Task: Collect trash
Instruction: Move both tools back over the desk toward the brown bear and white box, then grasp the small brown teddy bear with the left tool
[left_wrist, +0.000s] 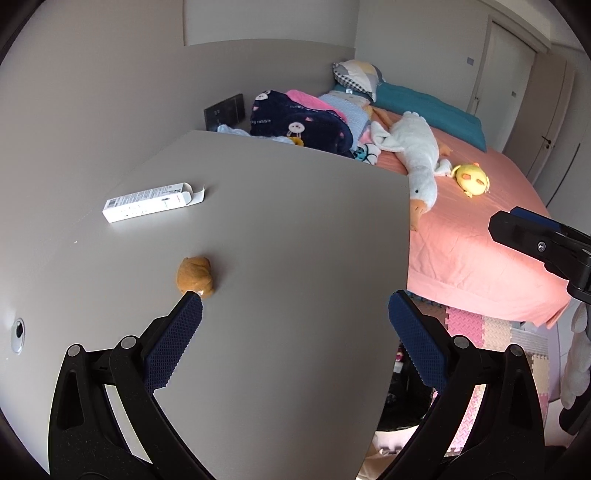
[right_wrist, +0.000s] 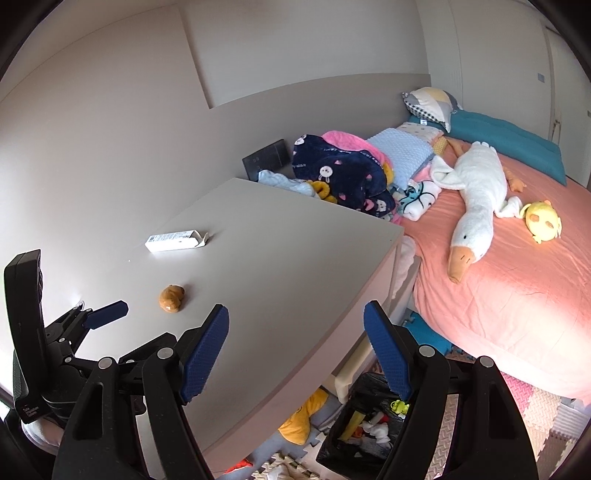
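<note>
On the grey desk (left_wrist: 277, 240) lie a white carton (left_wrist: 147, 202) with an open end flap and a small crumpled brown lump (left_wrist: 195, 276). My left gripper (left_wrist: 295, 317) stands open above the desk, its left finger tip just in front of the brown lump, nothing between the pads. From the right wrist view the same carton (right_wrist: 176, 240) and brown lump (right_wrist: 171, 297) appear further off. My right gripper (right_wrist: 295, 325) is open and empty over the desk's right edge. A bin with a black liner (right_wrist: 364, 428) holding scraps stands on the floor below the desk.
A bed with a pink sheet (right_wrist: 509, 288) fills the right side, carrying a white goose plush (right_wrist: 476, 195), a yellow plush (right_wrist: 543, 221) and piled blankets (right_wrist: 343, 173). Foam floor mats (left_wrist: 469, 328) lie beside the bed. A yellow toy (right_wrist: 301, 421) sits under the desk.
</note>
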